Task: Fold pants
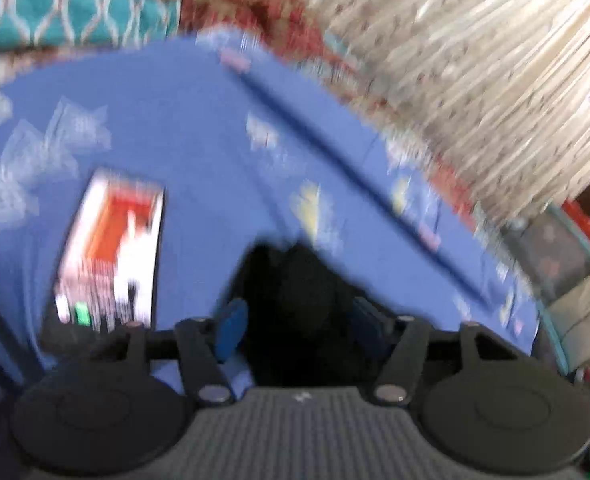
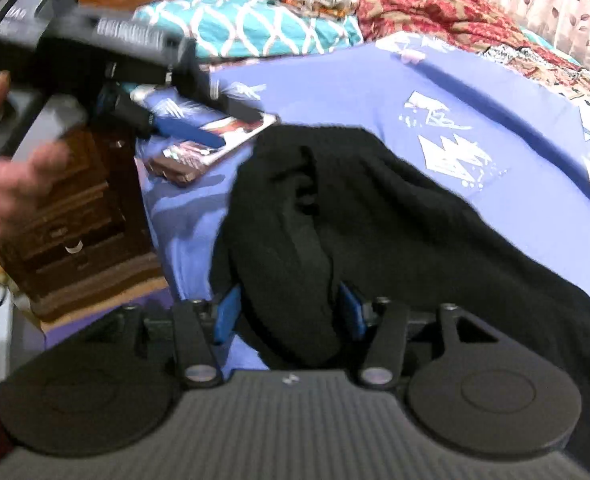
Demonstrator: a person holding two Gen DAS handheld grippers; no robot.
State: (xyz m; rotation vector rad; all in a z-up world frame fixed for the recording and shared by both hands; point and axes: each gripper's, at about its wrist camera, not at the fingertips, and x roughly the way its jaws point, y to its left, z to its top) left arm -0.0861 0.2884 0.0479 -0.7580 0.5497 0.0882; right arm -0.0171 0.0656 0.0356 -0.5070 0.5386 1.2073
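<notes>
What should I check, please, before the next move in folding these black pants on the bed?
1. Pants lying on the blue sheet: ok, but bunched in a heap, not flat.
2. Right gripper on the cloth: cannot tell; a fold lies between its jaws, but whether the pads press on it is unclear.
3. Left gripper on the cloth: not ok; in the right wrist view its blue fingers are in the air, holding nothing.
4. Room to spread the pants: not ok; a booklet lies on the sheet close beside the pants.
5. Clear view: not ok; the left wrist view is badly blurred.
</notes>
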